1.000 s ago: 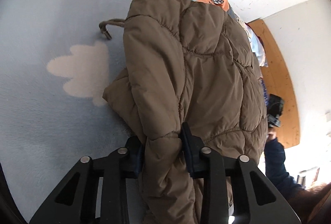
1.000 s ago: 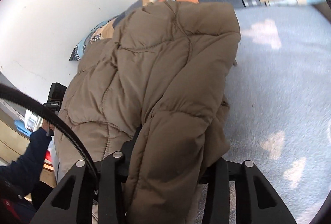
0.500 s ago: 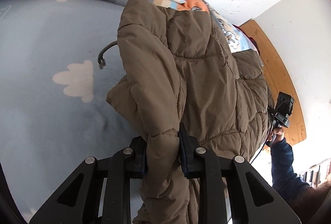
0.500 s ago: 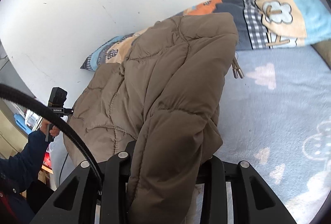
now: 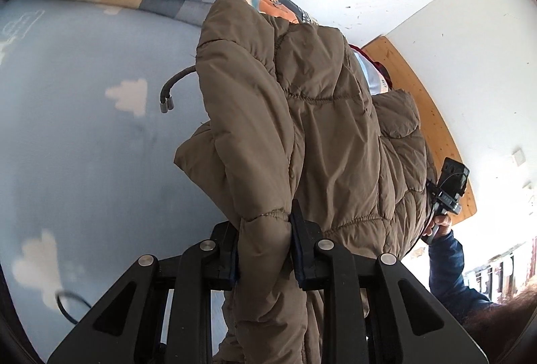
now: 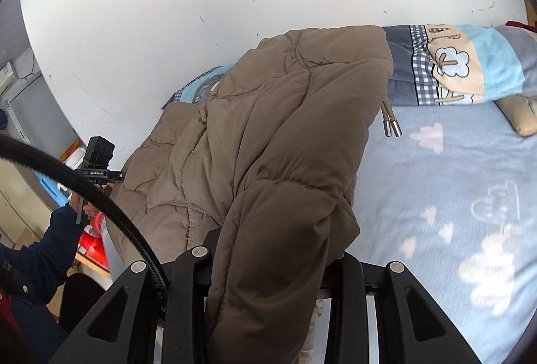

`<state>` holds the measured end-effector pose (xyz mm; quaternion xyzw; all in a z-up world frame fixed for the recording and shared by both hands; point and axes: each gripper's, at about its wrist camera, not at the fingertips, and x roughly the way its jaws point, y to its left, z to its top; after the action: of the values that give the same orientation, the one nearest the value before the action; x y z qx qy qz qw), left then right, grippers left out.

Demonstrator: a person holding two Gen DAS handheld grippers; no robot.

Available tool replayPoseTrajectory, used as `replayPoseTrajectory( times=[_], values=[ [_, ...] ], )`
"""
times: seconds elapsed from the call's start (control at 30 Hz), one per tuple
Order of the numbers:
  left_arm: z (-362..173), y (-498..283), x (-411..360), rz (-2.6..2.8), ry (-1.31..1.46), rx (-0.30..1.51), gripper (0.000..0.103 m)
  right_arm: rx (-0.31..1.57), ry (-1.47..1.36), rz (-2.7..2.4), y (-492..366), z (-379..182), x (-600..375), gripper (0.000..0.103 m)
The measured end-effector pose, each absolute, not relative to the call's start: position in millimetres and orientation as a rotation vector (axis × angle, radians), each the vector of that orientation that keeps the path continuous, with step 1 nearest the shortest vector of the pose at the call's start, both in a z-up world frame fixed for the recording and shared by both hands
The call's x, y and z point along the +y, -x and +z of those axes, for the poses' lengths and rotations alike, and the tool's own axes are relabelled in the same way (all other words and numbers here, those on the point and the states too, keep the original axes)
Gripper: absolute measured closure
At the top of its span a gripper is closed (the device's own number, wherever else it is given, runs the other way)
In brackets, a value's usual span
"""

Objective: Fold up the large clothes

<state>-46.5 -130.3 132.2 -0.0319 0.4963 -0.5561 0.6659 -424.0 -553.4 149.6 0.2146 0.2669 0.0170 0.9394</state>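
A brown quilted puffer jacket [image 5: 302, 129] hangs lifted above a light blue bed sheet [image 5: 84, 145]. My left gripper [image 5: 265, 229] is shut on a thick fold of the jacket. My right gripper [image 6: 272, 249] is shut on another fold of the same jacket [image 6: 268, 145], which drapes over its fingers and hides the tips. A drawcord with metal ends [image 5: 166, 102] dangles from the jacket; it also shows in the right wrist view [image 6: 391, 124].
A patchwork blanket [image 6: 463, 65] lies along the white wall at the head of the bed. A tan pillow corner [image 6: 522, 115] sits at the right. A wooden board [image 5: 419, 115] stands beside the bed. A black cable [image 6: 84, 189] crosses the left.
Both grippers have risen with the jacket. The jacket and its drawcord now hang clear above the sheet, and more wall and blanket are in view.
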Motion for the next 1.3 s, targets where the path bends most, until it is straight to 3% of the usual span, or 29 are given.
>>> replayPoseTrajectory(
  times=[0.4,0.5,0.6,0.63,0.67,0.73,0.77,0.8,1.03,1.17,1.3],
  values=[
    [25,70,-111,-1.133,0.114,1.305,0.079,0.699,-0.553,-0.022,459,60,-523,0.068],
    [13,69,-110,-1.119,0.122,1.309,0.074,0.731,-0.619,-0.036,460,34,-534,0.068],
    [-9,64,-109,-1.024,0.197,1.378,0.046,0.770,-0.676,-0.061,458,9,-542,0.064],
    [-12,66,-107,-0.992,0.202,1.382,0.029,0.791,-0.702,-0.077,457,-1,-546,0.060],
    [-16,66,-105,-0.967,0.209,1.384,0.026,0.795,-0.735,-0.093,457,-8,-549,0.057],
    [-17,64,-102,-0.969,0.220,1.394,0.026,0.794,-0.790,-0.127,459,-13,-556,0.038],
    [-12,63,-97,-0.959,0.229,1.384,0.026,0.798,-0.819,-0.151,461,-15,-558,0.033],
    [-5,63,-89,-0.944,0.245,1.355,0.026,0.798,-0.844,-0.177,466,-16,-560,0.028],
    [59,84,-24,-0.684,0.289,1.027,0.027,0.724,-0.803,-0.413,520,28,-550,0.028],
    [101,159,-29,-0.605,0.169,0.747,0.026,0.564,-0.716,-0.652,564,74,-521,0.028],
    [107,248,-59,-0.636,0.070,0.593,0.026,0.436,-0.583,-0.629,565,106,-452,0.028]
  ],
)
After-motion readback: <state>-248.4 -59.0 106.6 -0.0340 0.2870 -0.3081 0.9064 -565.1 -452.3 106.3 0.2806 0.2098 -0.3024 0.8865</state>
